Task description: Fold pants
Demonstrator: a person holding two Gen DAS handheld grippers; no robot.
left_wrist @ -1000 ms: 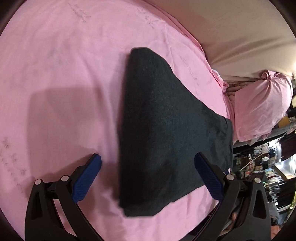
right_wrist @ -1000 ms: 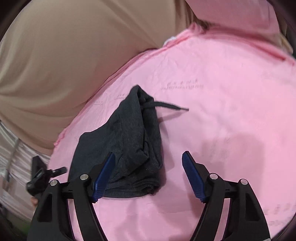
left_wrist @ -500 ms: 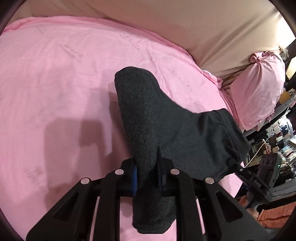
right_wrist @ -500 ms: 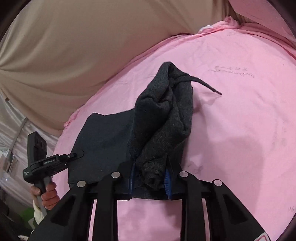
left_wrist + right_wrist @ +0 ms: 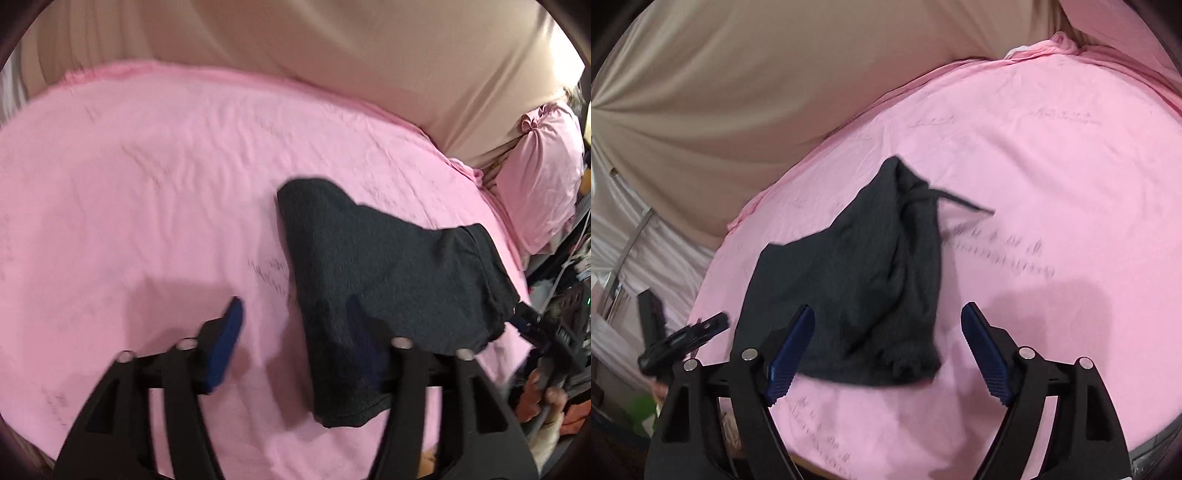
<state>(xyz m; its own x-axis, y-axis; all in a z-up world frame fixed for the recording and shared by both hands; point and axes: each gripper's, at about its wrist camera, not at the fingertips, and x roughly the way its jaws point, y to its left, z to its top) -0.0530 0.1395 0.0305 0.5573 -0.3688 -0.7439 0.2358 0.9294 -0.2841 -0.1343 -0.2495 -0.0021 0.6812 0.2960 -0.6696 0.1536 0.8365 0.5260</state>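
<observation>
Both of your tongs are spread now and grip nothing. Half a second ago each was pinched on a near edge of the dark pants; now the cloth has dropped from them and lies loose on the pink bed sheet.

In the left wrist view, your left tongs (image 5: 295, 343) stand apart with bare pink sheet (image 5: 147, 206) between the fingers. The pants (image 5: 388, 266) begin at the right-hand finger and spread away ahead and to the right of it.

In the right wrist view, your right tongs (image 5: 888, 349) are also apart, and the near hem of the pants (image 5: 864, 280) lies just ahead, between the two fingers.

The release looks like the end of one fold. The bundle is compact but uneven, so the task is likely not finished.

The right view alone shows a bunched, ridged side and a drawstring (image 5: 964, 202) trailing onto the sheet to the far right. The left view shows a smoother face and a banded edge at the far right, near your other hand. A pillow (image 5: 543, 173) lies beyond, with beige fabric (image 5: 746, 96) behind the bed.
</observation>
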